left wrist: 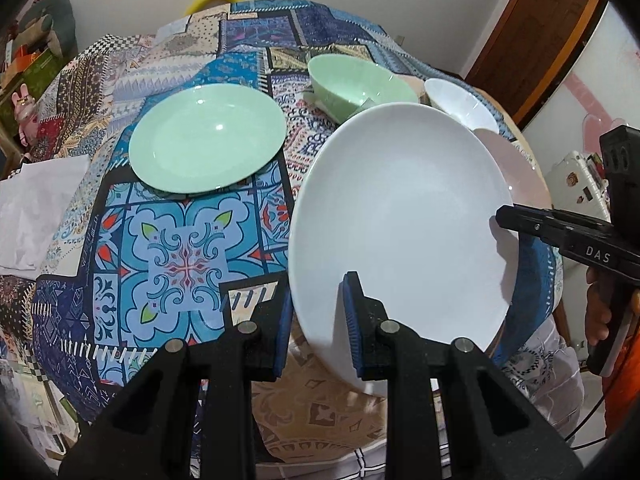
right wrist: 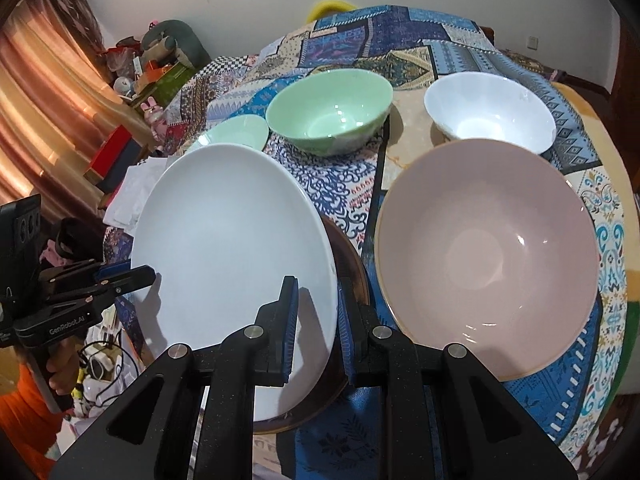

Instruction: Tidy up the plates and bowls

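Observation:
A large white plate [left wrist: 400,220] is held tilted above the table by both grippers. My left gripper [left wrist: 318,320] is shut on its near rim; it also shows in the right wrist view [right wrist: 132,276] on the plate's left edge. My right gripper [right wrist: 316,320] is shut on the white plate [right wrist: 232,260] at its right rim, and it shows in the left wrist view [left wrist: 504,216]. A green plate [left wrist: 208,136] lies flat to the left. A green bowl [right wrist: 330,110], a white bowl [right wrist: 490,110] and a big pink bowl [right wrist: 486,256] stand on the table.
A dark brown round dish [right wrist: 348,264] lies under the white plate's right side. A patterned blue patchwork cloth [left wrist: 176,256] covers the table. White paper [left wrist: 36,208] lies at the left edge. Cluttered shelves and a curtain [right wrist: 52,100] are beyond.

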Tool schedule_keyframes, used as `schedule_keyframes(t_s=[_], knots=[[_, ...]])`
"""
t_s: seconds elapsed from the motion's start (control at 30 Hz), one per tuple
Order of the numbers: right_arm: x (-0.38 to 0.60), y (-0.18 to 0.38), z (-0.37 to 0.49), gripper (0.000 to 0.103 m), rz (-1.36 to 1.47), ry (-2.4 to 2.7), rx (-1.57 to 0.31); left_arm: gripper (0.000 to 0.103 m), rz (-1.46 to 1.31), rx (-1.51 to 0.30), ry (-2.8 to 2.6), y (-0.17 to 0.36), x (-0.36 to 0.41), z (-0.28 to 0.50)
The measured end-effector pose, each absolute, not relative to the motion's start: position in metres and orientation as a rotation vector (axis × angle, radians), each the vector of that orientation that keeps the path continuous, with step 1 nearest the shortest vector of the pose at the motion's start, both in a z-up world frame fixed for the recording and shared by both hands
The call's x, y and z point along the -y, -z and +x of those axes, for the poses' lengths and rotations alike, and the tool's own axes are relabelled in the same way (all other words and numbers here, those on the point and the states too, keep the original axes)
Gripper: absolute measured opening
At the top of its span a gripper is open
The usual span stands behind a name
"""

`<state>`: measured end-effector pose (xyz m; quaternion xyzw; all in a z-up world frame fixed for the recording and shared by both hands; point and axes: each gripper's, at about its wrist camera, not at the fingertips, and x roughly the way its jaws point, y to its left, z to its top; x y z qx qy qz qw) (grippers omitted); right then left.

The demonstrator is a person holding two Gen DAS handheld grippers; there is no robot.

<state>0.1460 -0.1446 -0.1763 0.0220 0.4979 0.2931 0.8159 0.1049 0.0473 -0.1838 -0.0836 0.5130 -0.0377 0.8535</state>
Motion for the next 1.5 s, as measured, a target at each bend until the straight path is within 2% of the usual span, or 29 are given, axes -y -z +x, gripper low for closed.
schedule_keyframes(t_s=[0.97, 1.17, 1.5], knots=[[0.149, 0.194, 0.147, 0.02, 0.06, -0.598, -1.114, 0.027, -0.162, -1.146, 0.098, 0.215, -0.041, 0.12], [0.143, 0.19, 0.14, 0.021, -0.052, -0.561, -1.082, 0.027, -0.145, -1.144, 0.098, 0.217, -0.039, 0.12], [0.135, 0.174, 0.136, 0.021, -0.068, -0.579, -1.034, 0.027, -0.137, -1.138, 0.115, 0.215, -0.038, 0.118]])
